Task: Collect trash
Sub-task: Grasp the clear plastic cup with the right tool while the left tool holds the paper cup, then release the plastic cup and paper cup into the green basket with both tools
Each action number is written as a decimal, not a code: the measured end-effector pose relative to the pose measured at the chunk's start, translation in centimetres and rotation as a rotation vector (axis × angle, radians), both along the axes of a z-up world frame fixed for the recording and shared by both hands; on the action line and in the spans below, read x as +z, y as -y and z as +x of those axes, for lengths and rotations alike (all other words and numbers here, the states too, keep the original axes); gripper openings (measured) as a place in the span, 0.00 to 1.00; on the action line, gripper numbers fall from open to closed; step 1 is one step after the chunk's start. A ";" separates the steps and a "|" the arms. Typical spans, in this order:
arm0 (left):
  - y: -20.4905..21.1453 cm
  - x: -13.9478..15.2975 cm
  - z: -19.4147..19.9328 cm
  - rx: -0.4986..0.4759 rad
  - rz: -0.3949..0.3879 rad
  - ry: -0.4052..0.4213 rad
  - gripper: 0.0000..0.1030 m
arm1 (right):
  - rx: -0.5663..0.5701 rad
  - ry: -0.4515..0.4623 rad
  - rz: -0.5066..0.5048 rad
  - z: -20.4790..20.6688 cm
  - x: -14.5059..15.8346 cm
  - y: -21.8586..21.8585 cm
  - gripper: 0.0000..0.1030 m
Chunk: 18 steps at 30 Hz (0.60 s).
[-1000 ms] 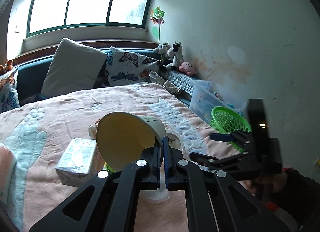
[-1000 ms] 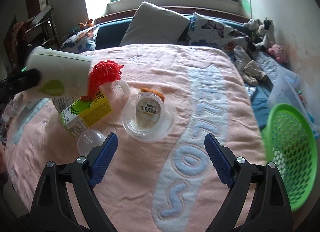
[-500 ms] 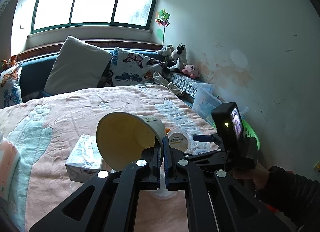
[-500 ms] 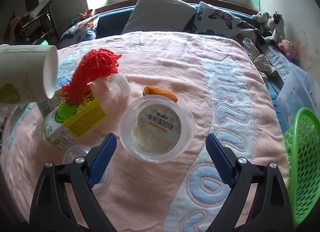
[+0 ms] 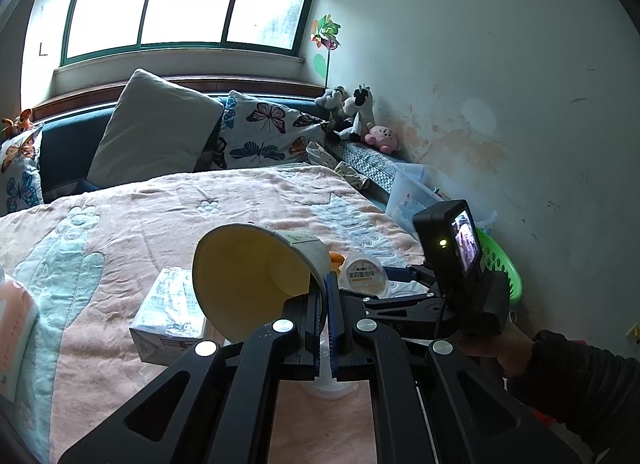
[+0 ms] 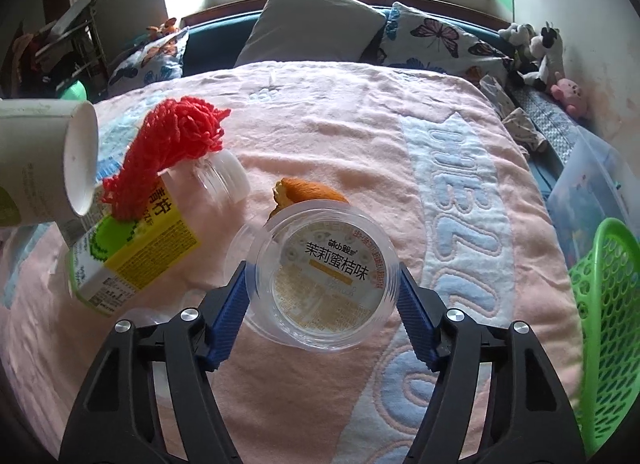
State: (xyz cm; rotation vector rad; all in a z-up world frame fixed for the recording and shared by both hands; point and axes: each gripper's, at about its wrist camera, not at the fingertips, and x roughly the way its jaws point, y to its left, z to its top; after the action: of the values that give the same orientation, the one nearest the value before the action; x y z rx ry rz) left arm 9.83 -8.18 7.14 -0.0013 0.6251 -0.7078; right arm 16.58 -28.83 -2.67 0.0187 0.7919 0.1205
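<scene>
Closing on the clear plastic tub (image 6: 325, 278), the right tongs (image 6: 322, 290) have a blue pad at either side of its rim, the jaws still a little short of a firm press as far as I can judge; the tub lies on the pink bedspread (image 6: 328, 120) with its printed lid facing up; the left tongs (image 5: 325, 320) are pinched right down on the wall of a paper cup (image 5: 256, 276), held tipped on its side above the bed with its mouth toward the camera.

The step in hand looks like the pickup of the tub; the next move calls for the pads to seat squarely on the slick, springy rim before any lift, then a carry to the green basket (image 6: 608, 312) at the bed's right edge.

Just beyond the tub lies a piece of orange peel (image 6: 308, 192); to the left a juice carton (image 6: 132, 260) lies on its side with a red mesh net (image 6: 176, 144) draped over it, and a clear bottle (image 6: 220, 176) beside that.

The basket is cut off by the frame; a small clear cup under the right tongs' left arm is mostly hidden; whether the tub holds anything is hard to make out through the label.
</scene>
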 end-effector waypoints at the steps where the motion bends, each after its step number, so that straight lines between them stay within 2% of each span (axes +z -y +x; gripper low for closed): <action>1: 0.0 -0.1 0.1 -0.001 0.000 0.001 0.04 | -0.001 0.003 0.006 -0.2 0.2 0.1 0.67; 10: 2.4 0.2 0.2 -0.054 -0.010 -0.012 0.04 | -0.042 0.054 0.018 -3.9 2.8 2.4 0.67; 18: 7.4 0.7 0.0 -0.140 -0.021 -0.025 0.04 | -0.147 0.071 0.008 -8.0 3.8 7.9 0.67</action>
State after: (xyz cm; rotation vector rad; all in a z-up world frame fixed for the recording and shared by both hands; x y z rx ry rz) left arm 9.78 -15.58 7.82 0.0147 0.6466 -0.8509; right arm 8.57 -36.72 1.17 0.0791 0.7162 -0.0148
